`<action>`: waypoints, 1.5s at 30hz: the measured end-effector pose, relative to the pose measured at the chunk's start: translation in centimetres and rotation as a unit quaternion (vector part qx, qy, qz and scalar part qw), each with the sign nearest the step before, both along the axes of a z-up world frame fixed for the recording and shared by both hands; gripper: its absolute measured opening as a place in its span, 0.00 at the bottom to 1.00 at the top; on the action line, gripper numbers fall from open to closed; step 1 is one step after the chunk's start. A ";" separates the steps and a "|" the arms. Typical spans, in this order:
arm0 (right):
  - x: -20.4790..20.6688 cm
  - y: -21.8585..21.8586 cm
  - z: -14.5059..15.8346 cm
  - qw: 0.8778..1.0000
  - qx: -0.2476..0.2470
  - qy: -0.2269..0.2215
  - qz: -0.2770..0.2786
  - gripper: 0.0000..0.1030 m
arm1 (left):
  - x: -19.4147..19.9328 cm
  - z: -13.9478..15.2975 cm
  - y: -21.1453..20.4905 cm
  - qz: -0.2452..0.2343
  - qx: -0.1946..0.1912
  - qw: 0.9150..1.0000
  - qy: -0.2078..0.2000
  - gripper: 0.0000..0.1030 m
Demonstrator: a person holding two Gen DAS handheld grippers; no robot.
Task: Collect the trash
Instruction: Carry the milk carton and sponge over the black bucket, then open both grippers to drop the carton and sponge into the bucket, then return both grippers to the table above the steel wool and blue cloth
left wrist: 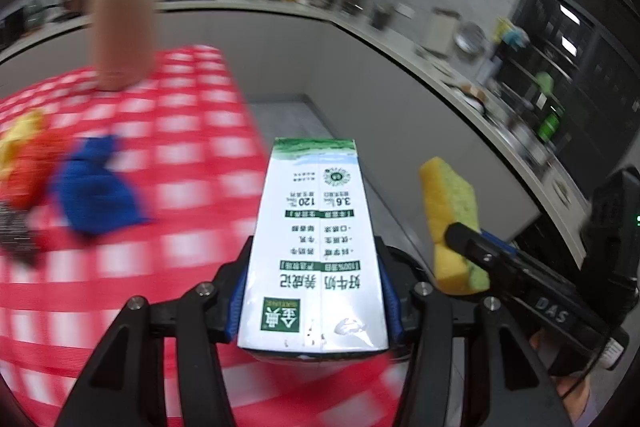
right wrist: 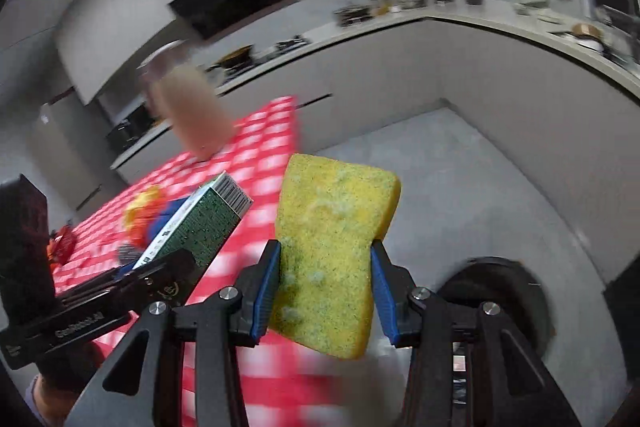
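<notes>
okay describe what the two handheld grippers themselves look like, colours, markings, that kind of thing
Both tools are matte black frames with silver round bolts and blue pads lining the fingers. The left tool shows white lettering along its side from the right camera. The right tool has white lettering on its black body, a thin black cable and a small green light, seen from the left camera.

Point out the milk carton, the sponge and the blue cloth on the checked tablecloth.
milk carton (left wrist: 316, 247), left wrist view, middle of its printed white face.
sponge (right wrist: 332, 247), right wrist view, centre of its yellow-green face.
blue cloth (left wrist: 96, 191), left wrist view, middle of the crumpled fabric.
</notes>
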State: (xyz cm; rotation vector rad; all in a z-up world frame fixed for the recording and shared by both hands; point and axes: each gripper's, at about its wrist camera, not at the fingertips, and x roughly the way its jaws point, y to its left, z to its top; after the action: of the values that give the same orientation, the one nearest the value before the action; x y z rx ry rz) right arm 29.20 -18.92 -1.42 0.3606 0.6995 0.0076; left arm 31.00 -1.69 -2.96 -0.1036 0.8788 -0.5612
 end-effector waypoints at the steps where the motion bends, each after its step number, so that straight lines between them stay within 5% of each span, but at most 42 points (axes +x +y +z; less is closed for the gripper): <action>1: -0.6 -1.9 -0.5 1.000 -0.001 0.006 -0.011 0.45 | -0.1 -0.3 -1.7 -0.012 -0.001 1.000 0.006 0.53; 8: -3.3 -11.9 -5.8 0.995 -0.003 0.077 -0.060 0.45 | -1.2 -3.6 -10.6 -0.059 0.020 0.997 0.054 0.53; 14: -3.4 -14.8 -10.1 0.991 0.006 0.126 -0.047 0.45 | -1.8 -6.7 -14.1 -0.067 0.056 0.992 0.093 0.53; 18: -3.2 -15.9 -12.3 0.988 0.012 0.149 -0.032 0.54 | -2.1 -8.1 -14.9 -0.062 0.078 0.989 0.107 0.55; 21: -3.5 -16.1 -13.8 0.986 0.002 0.163 -0.028 0.73 | -1.8 -8.9 -15.8 -0.045 0.091 0.987 0.122 0.72; 23: -3.8 -16.5 -14.3 0.986 0.000 0.165 -0.030 0.74 | -1.7 -8.8 -15.9 -0.035 0.096 0.988 0.120 0.74; 45: -3.3 -14.5 -5.2 0.994 0.024 0.091 -0.050 0.73 | -2.3 0.4 -11.6 0.001 0.073 0.997 0.036 0.74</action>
State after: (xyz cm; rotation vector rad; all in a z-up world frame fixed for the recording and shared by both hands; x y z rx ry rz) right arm 25.88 -33.44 -6.66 0.4455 0.8617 -0.1054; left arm 28.68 -13.25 -2.60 0.0080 0.9866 -0.4921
